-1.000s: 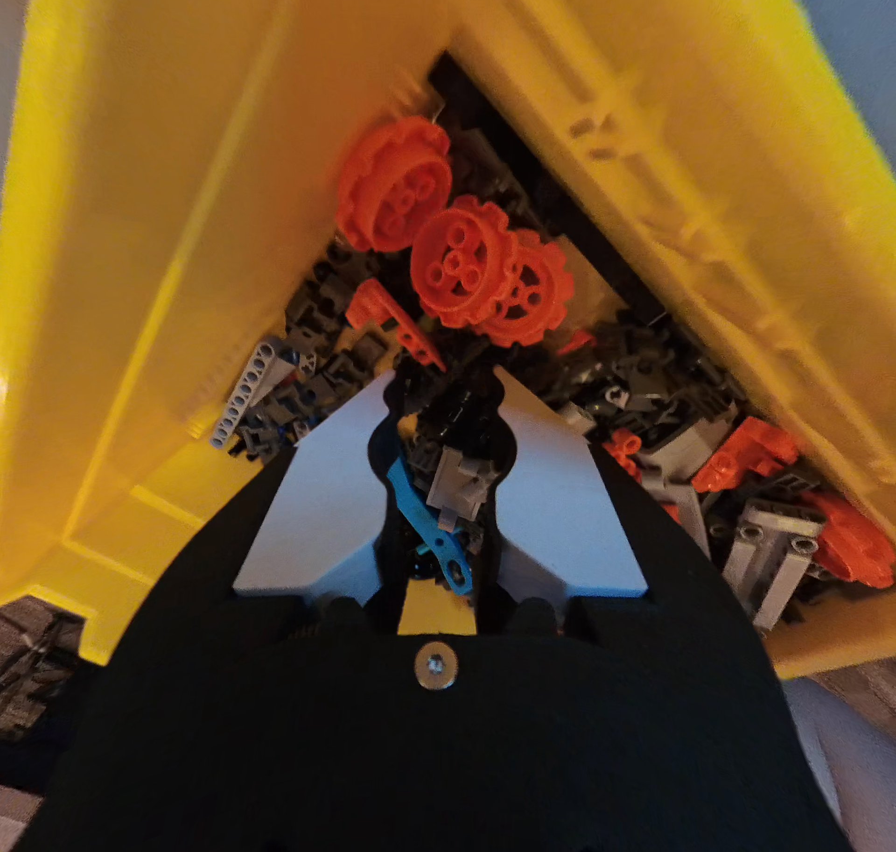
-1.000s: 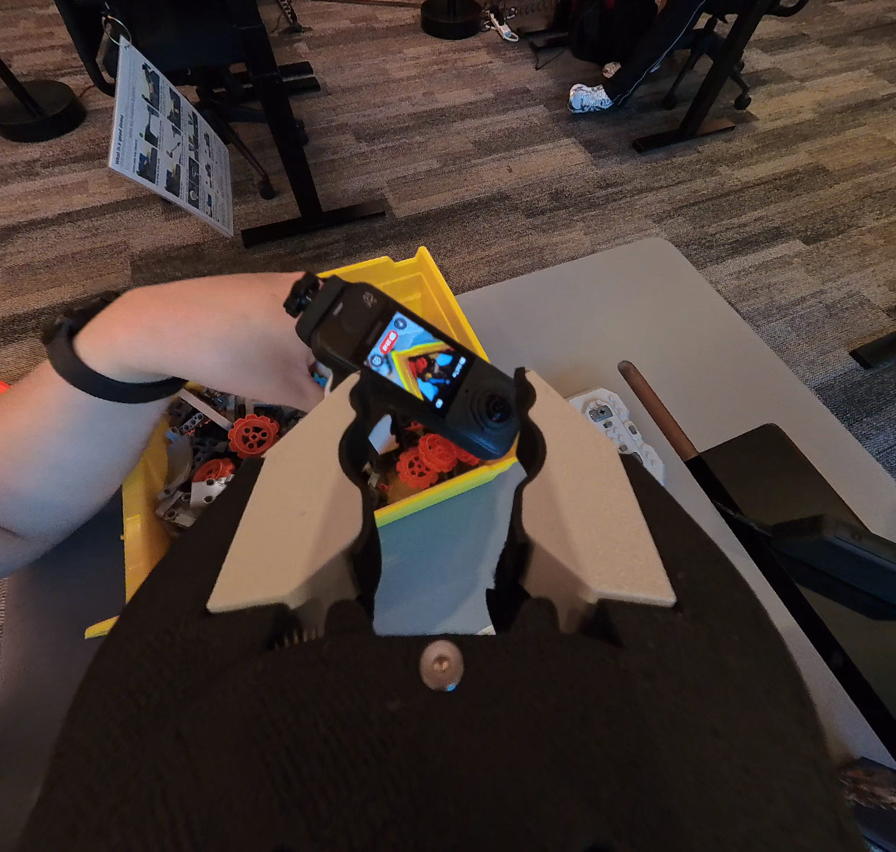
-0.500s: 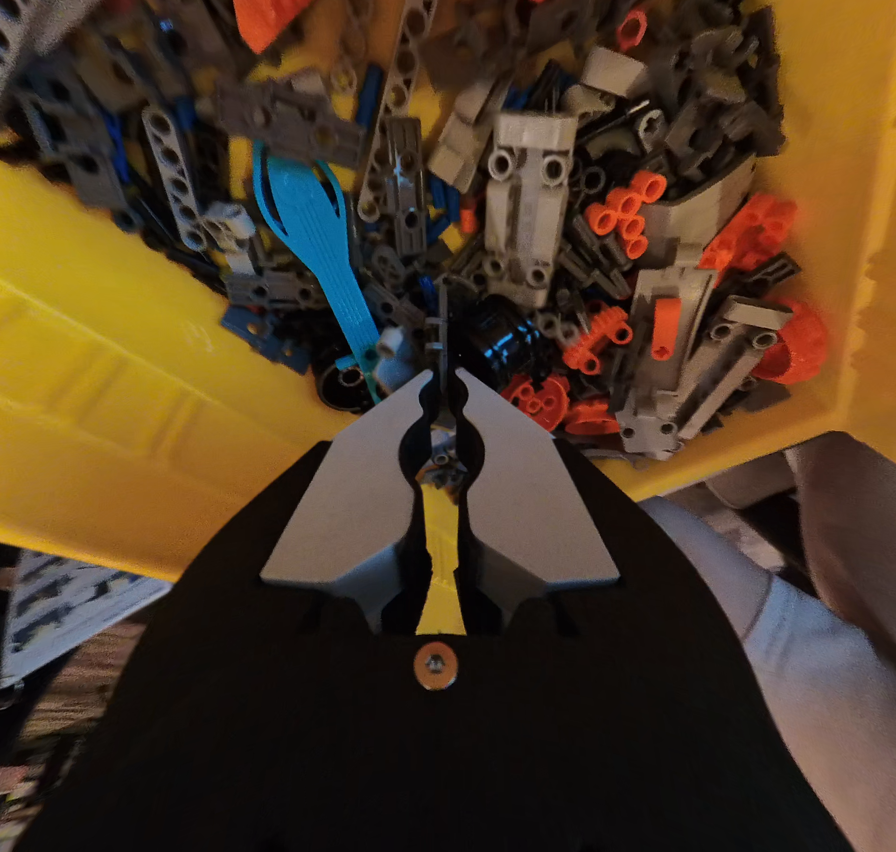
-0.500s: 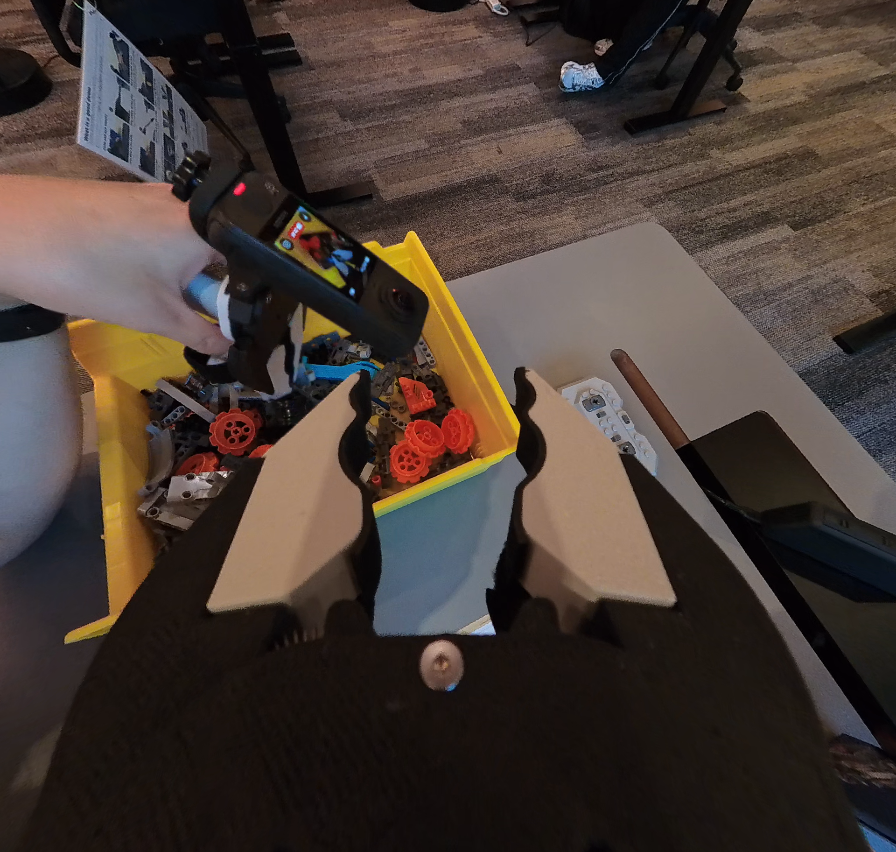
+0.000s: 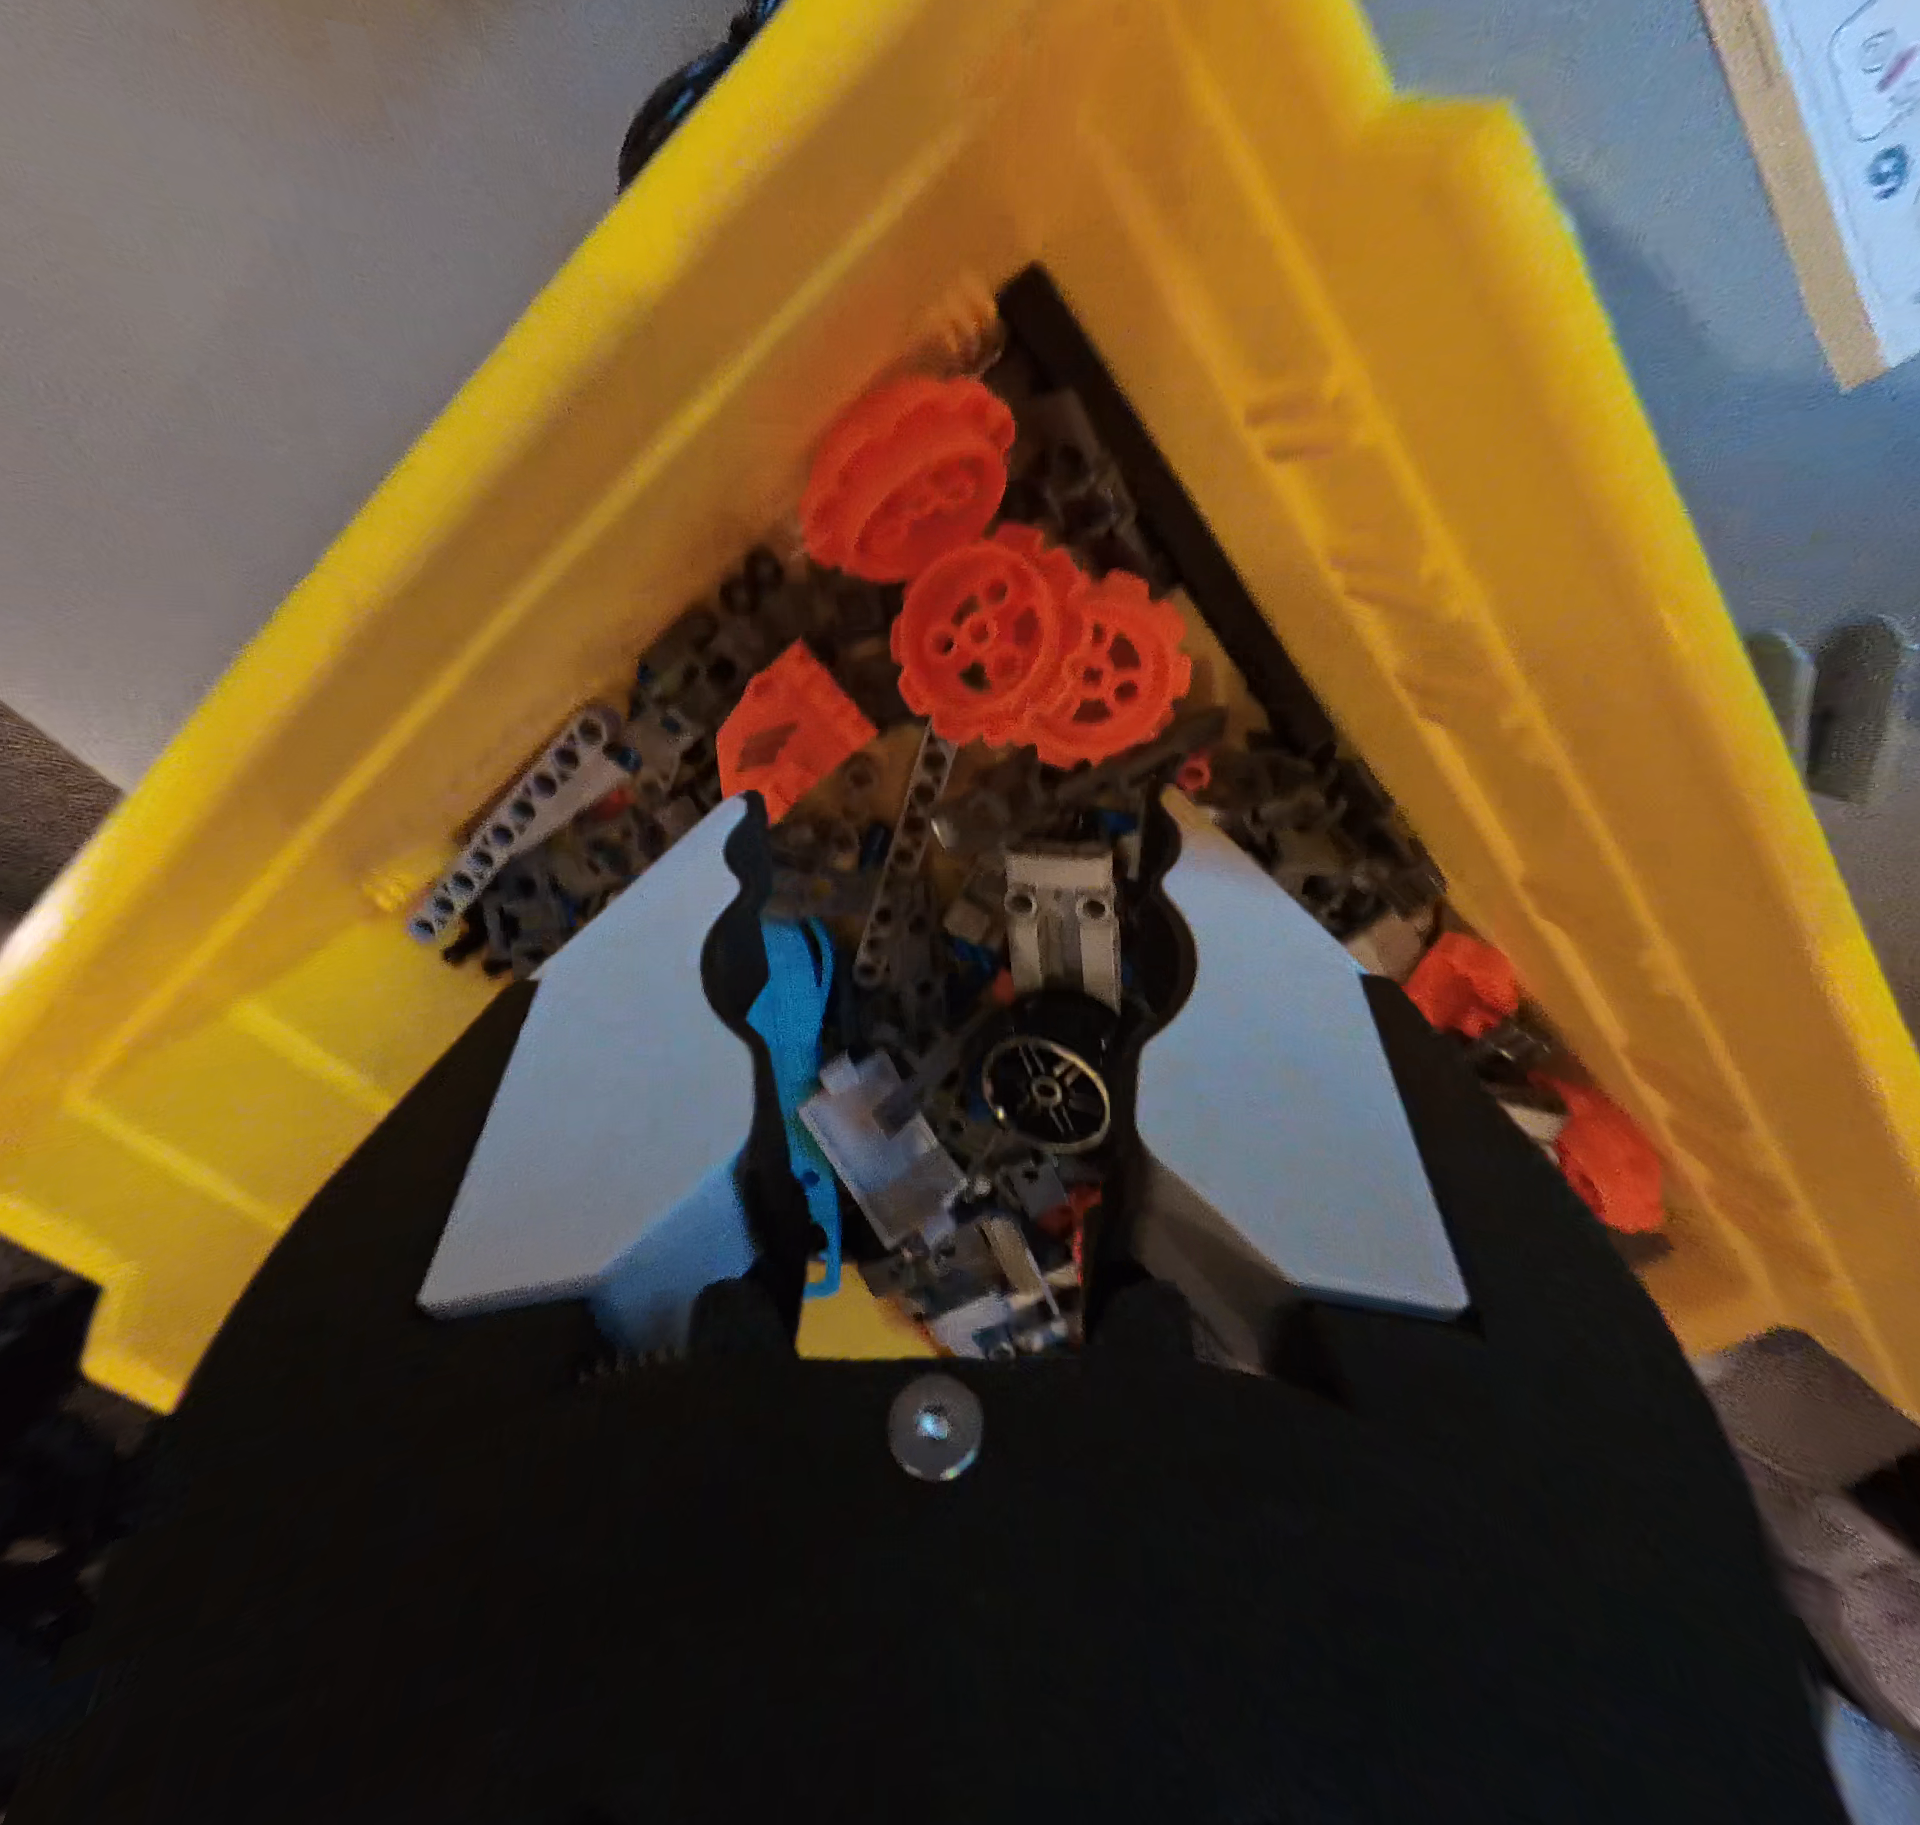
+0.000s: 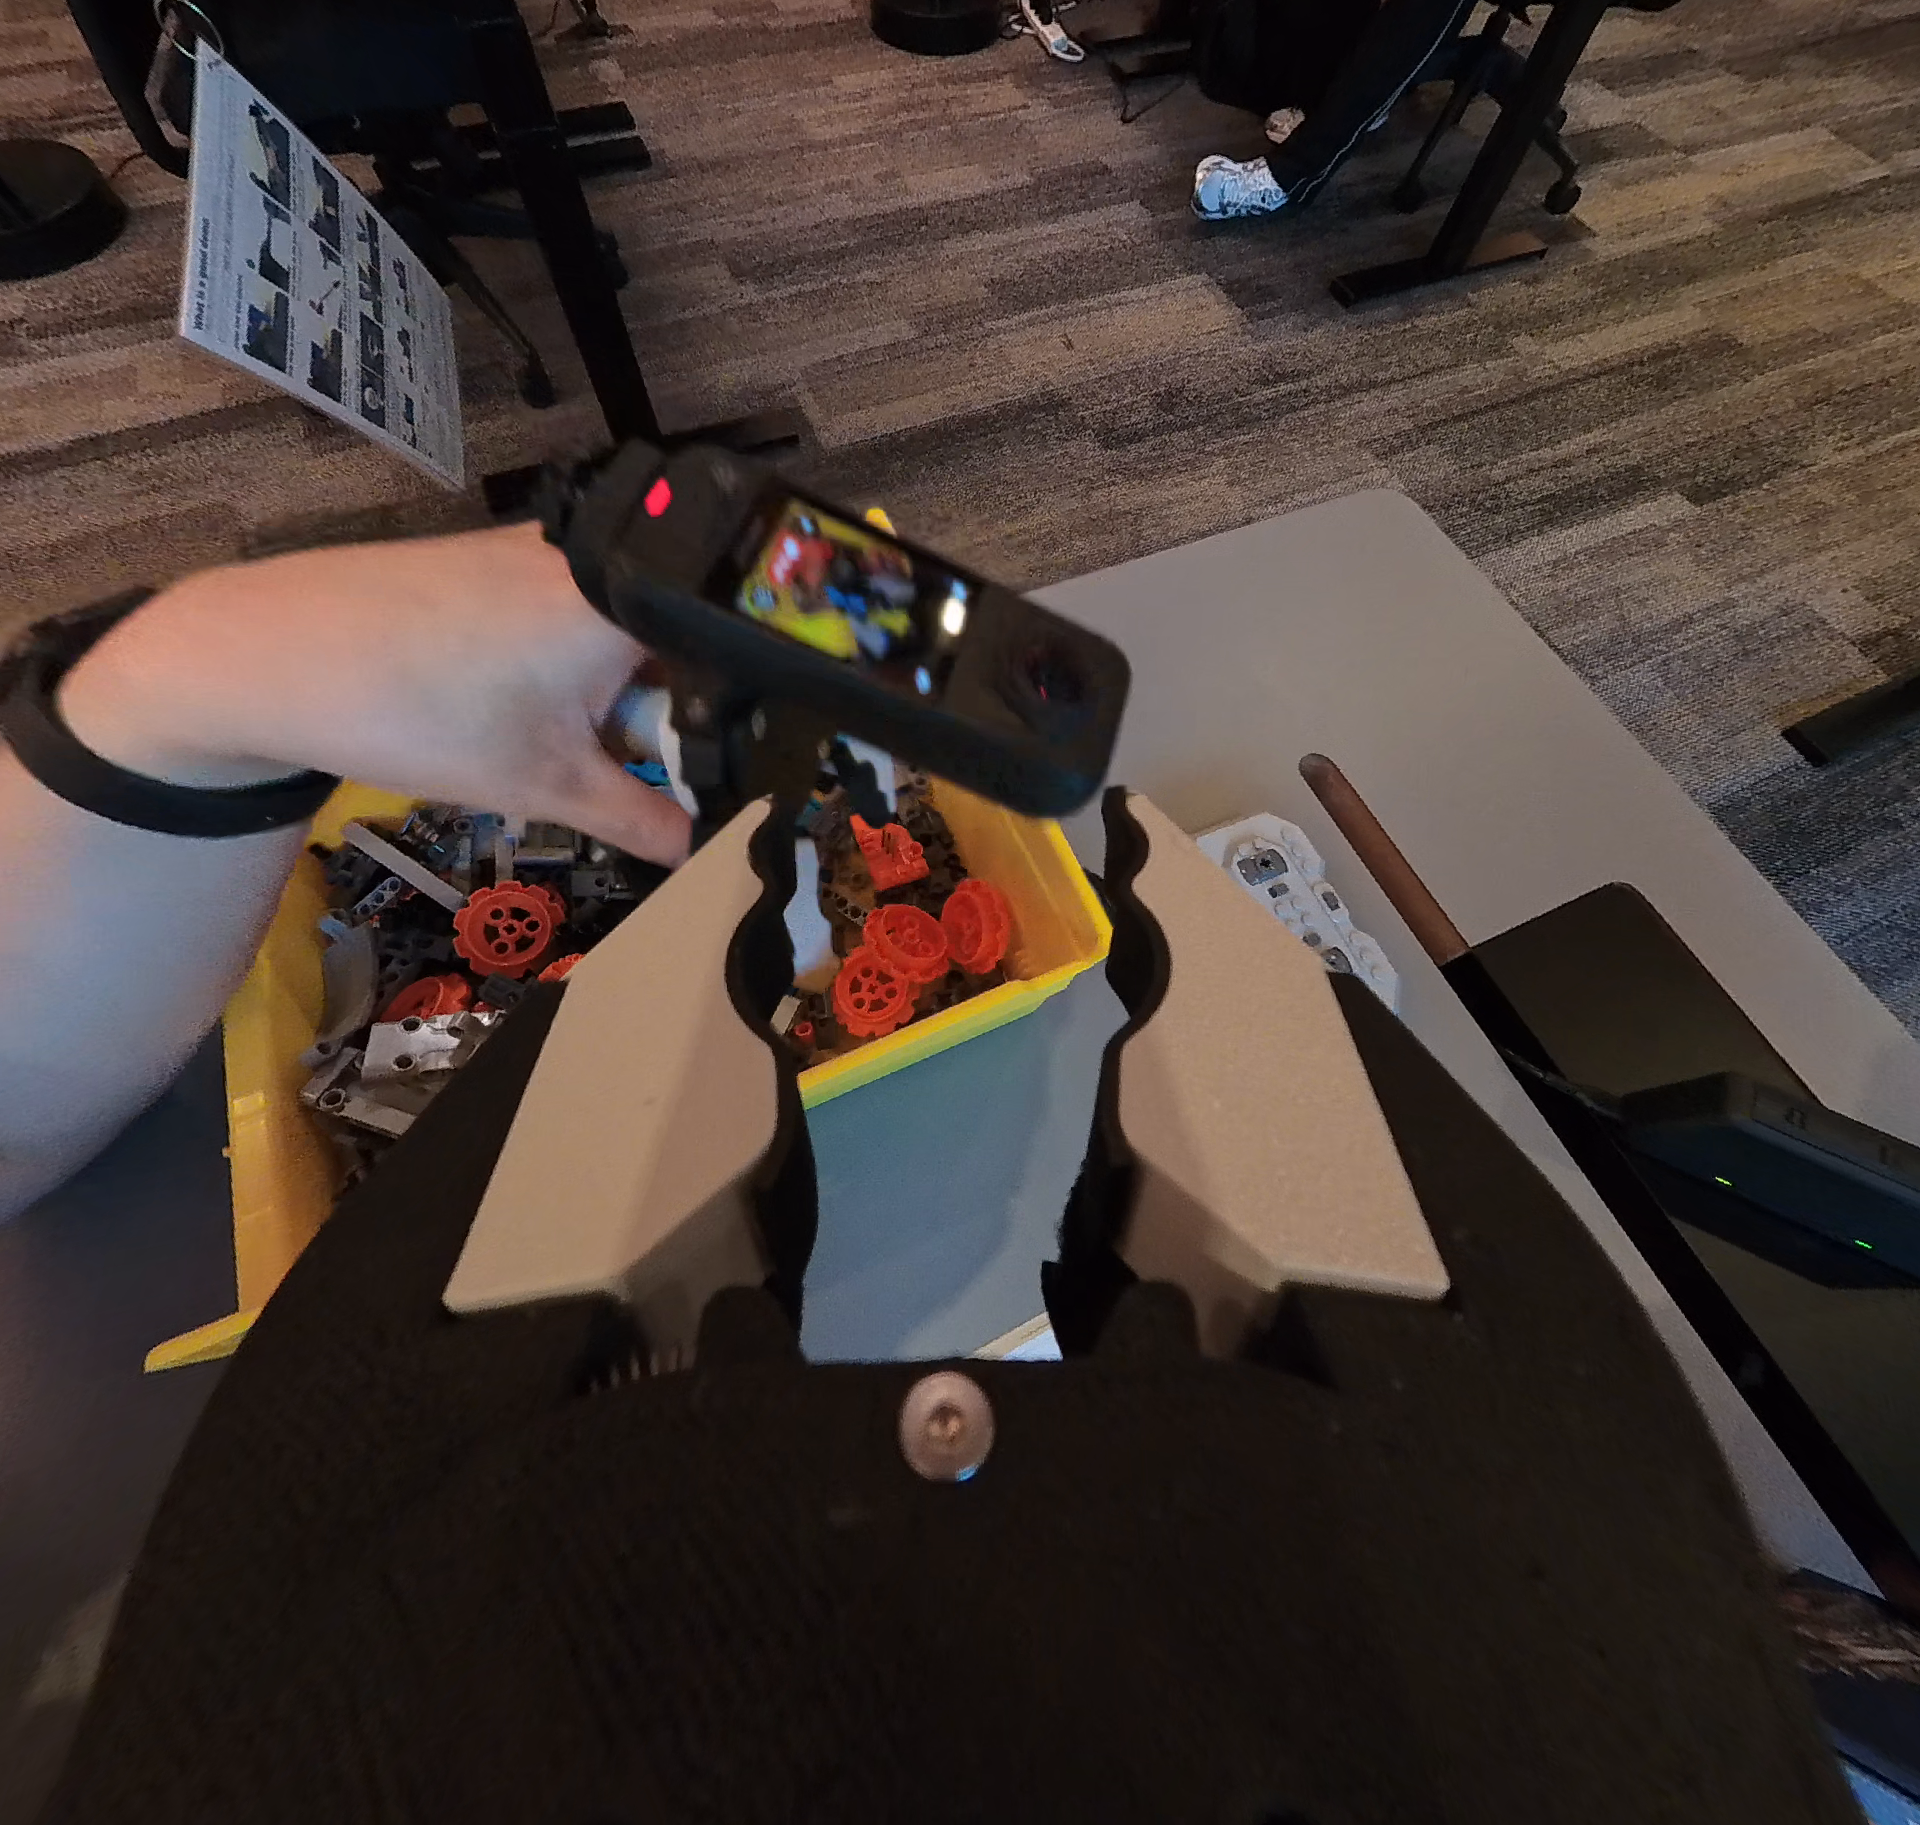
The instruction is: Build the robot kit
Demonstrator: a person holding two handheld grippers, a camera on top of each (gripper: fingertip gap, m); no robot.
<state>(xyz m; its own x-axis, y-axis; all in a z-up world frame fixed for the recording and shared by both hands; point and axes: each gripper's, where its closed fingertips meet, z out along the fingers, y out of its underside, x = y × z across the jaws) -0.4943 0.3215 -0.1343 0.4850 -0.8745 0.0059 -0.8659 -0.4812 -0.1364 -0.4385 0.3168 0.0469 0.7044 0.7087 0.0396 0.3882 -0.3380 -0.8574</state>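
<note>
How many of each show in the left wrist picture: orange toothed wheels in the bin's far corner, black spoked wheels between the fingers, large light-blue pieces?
Orange toothed wheels: 3
Black spoked wheels: 1
Large light-blue pieces: 1
Total: 5

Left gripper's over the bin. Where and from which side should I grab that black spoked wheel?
Grip the black spoked wheel across its tyre rim, coming straight down from above. Its hub faces up, so it seems to lie roughly flat, and the open left gripper already straddles it. Neighbouring grey pieces crowd its left edge.
</note>
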